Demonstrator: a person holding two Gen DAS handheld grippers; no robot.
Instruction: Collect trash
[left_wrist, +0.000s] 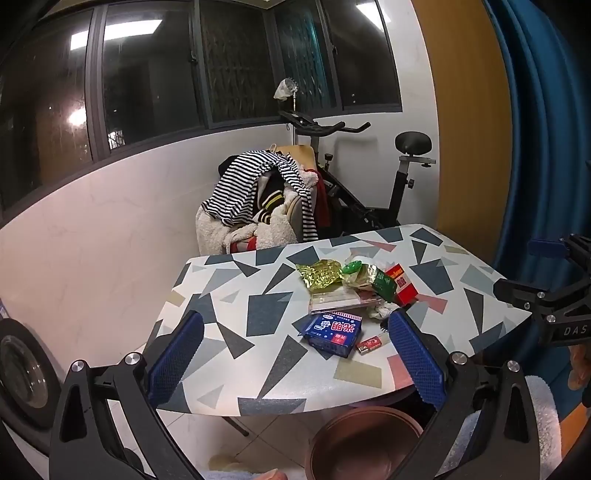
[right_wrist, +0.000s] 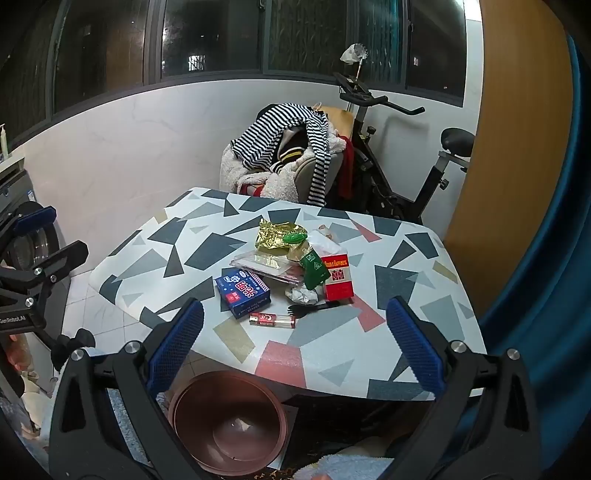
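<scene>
Trash lies in a heap on the patterned table (right_wrist: 192, 236): a blue carton (right_wrist: 243, 291), a red box (right_wrist: 337, 277), a gold foil wrapper (right_wrist: 271, 236), a green packet (right_wrist: 314, 269), a clear plastic sleeve (right_wrist: 264, 264), crumpled paper (right_wrist: 303, 294), a black plastic fork (right_wrist: 314, 306) and a red lighter (right_wrist: 271, 320). The left wrist view shows the blue carton (left_wrist: 330, 332), red box (left_wrist: 402, 286) and gold wrapper (left_wrist: 319, 273). My left gripper (left_wrist: 295, 354) is open, short of the table's near edge. My right gripper (right_wrist: 295, 343) is open too, with nothing between its fingers.
A brown round bin (right_wrist: 229, 421) stands on the floor under the table's near edge. Behind the table are a chair piled with clothes (right_wrist: 288, 155) and an exercise bike (right_wrist: 406, 162). A washing machine (right_wrist: 26, 236) is at the left, a blue curtain (right_wrist: 546, 258) at the right.
</scene>
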